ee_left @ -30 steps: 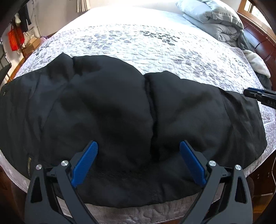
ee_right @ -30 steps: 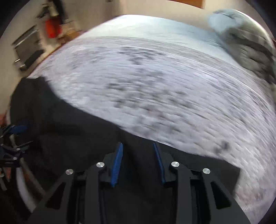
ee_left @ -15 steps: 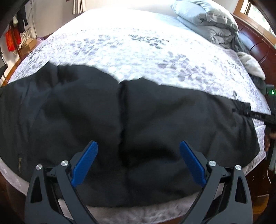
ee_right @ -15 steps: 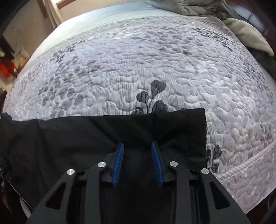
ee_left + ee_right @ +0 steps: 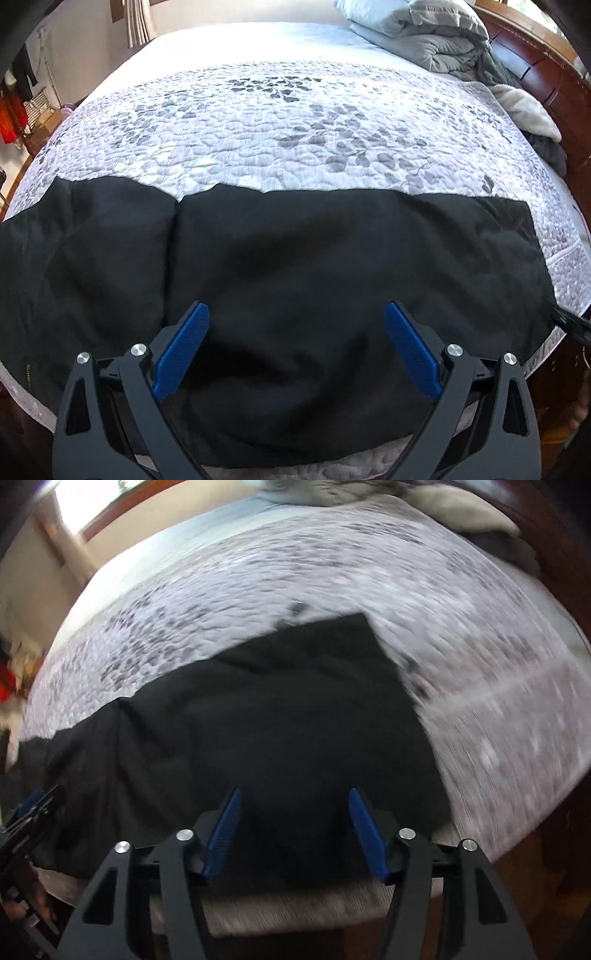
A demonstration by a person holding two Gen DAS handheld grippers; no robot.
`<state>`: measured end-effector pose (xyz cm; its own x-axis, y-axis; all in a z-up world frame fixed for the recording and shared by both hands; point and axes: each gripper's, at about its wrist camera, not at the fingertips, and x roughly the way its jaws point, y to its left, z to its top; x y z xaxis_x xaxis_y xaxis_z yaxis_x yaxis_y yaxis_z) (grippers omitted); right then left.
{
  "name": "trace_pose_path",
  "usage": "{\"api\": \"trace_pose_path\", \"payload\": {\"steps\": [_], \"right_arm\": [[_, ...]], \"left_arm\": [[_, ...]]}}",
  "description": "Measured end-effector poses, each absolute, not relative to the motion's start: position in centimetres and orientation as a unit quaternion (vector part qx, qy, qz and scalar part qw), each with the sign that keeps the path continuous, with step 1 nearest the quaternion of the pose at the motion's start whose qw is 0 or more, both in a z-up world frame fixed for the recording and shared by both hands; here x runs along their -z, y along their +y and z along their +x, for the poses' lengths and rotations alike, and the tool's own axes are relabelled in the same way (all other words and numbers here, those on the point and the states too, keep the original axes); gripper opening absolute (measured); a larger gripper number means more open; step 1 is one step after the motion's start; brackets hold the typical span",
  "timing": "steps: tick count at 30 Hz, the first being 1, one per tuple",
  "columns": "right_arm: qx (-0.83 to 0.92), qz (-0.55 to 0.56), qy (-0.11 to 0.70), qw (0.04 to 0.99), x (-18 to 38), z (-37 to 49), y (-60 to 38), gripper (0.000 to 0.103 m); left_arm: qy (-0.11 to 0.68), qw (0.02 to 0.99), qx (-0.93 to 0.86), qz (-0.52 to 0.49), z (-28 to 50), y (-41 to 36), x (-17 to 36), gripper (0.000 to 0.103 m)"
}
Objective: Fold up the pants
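Pants (image 5: 295,295), black, lie flat along the near edge of the bed (image 5: 295,122), long axis running side to side, one squared end toward the right. Grey bedding (image 5: 424,33) is heaped at the far right corner by the wooden headboard (image 5: 535,74); most of the quilt beyond the cloth is free. Left hand-held gripper (image 5: 296,347) hovers wide open, holding nothing. Right hand-held gripper (image 5: 295,830) is opening, pads off the cloth.

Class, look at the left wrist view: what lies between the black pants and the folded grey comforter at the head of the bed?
Only bare white quilted bedspread separates the black pants from the grey comforter.
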<state>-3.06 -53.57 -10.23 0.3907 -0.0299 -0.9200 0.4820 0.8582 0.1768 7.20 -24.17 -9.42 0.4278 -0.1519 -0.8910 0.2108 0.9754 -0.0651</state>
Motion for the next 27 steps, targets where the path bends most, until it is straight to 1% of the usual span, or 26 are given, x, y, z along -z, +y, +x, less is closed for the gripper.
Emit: {"api": "trace_pose_path", "payload": {"steps": [4,7,12,19,27], "right_arm": [[0.173,0.302,0.513,0.785,11.0,-8.2,-55.7,0.063],[0.167,0.334,0.507,0.777,11.8,-9.6,-55.9,0.063],[0.163,0.364,0.492,0.774,12.7,-9.3,-56.0,0.063],[0.165,0.407,0.496,0.749,14.6,-8.3,-56.3,0.063],[0.166,0.439,0.472,0.746,15.1,-7.0,-57.1,0.067]], "left_arm": [[0.529,0.842,0.105,0.029,6.4,-23.5,9.6,0.096],[0.528,0.842,0.107,0.033,5.7,-23.5,9.6,0.096],[0.527,0.840,0.118,0.051,4.7,-23.8,9.3,0.096],[0.523,0.844,0.111,0.053,4.6,-23.5,9.1,0.096],[0.527,0.841,0.111,0.058,4.5,-23.4,9.4,0.096]]}}
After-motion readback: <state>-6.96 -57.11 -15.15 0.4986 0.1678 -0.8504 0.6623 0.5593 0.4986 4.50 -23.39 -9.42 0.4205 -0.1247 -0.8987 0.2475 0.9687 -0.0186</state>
